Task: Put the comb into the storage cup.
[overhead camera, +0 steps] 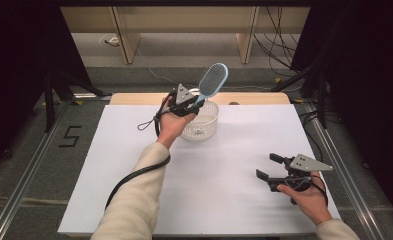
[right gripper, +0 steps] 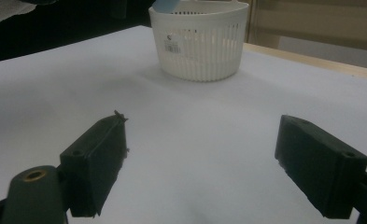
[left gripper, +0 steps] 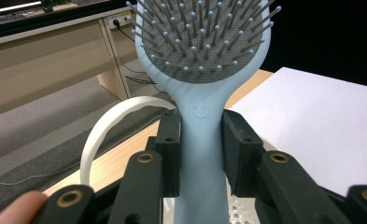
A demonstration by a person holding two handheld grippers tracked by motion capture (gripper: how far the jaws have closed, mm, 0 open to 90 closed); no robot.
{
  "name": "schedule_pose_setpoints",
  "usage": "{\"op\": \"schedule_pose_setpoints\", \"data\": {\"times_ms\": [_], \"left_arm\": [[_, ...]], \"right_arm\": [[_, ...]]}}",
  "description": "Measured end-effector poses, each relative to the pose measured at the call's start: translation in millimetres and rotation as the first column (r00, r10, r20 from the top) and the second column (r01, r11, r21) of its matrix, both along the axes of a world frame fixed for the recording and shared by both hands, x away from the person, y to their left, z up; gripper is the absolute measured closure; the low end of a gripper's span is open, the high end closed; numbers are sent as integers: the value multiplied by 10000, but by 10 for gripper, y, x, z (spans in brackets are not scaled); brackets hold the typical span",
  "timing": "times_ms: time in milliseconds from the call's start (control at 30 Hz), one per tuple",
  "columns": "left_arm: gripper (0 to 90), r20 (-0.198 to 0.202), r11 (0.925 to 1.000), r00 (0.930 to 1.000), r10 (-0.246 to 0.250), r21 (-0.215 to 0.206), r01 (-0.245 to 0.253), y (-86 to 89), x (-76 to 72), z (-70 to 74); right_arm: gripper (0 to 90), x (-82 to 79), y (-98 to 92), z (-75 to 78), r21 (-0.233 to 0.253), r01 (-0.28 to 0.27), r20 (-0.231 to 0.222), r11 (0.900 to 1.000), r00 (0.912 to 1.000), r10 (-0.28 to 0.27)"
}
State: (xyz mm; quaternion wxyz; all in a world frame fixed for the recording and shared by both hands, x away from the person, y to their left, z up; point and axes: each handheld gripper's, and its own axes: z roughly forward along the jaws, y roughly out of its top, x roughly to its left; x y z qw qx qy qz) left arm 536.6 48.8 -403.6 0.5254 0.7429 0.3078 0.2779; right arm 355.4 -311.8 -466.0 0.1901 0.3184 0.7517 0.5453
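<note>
A light blue hairbrush (overhead camera: 213,80) with grey bristles (left gripper: 204,37) is held up in the air, head tilted up and to the right. My left gripper (overhead camera: 189,106) is shut on its handle (left gripper: 202,154), right above the white slotted basket (overhead camera: 202,126). The basket rim (left gripper: 107,122) curves just below the jaws. My right gripper (overhead camera: 270,167) rests open low over the white table near the front right, nothing between its jaws. In the right gripper view the basket (right gripper: 200,44) stands farther off across the table.
The white tabletop (overhead camera: 224,170) spreads wide between the basket and my right gripper (right gripper: 200,172). A wooden strip (overhead camera: 254,98) runs along the table's far edge. Beyond it are wooden desk legs (overhead camera: 126,42), cables and dark stands.
</note>
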Motion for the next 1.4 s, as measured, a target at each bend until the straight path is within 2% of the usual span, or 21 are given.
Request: {"op": "schedule_pose_setpoints", "data": {"times_ms": [1000,1400], "left_arm": [[699,-253,9979,9995,-192,618,207,-36,58,-66],[699,-442,9970,9987,-243,720,275,-17,87,-91]], "right_arm": [[175,0,1,-1,-5,-20,2,10000,10000,20],[175,-1,0,-1,0,-21,5,10000,10000,21]]}}
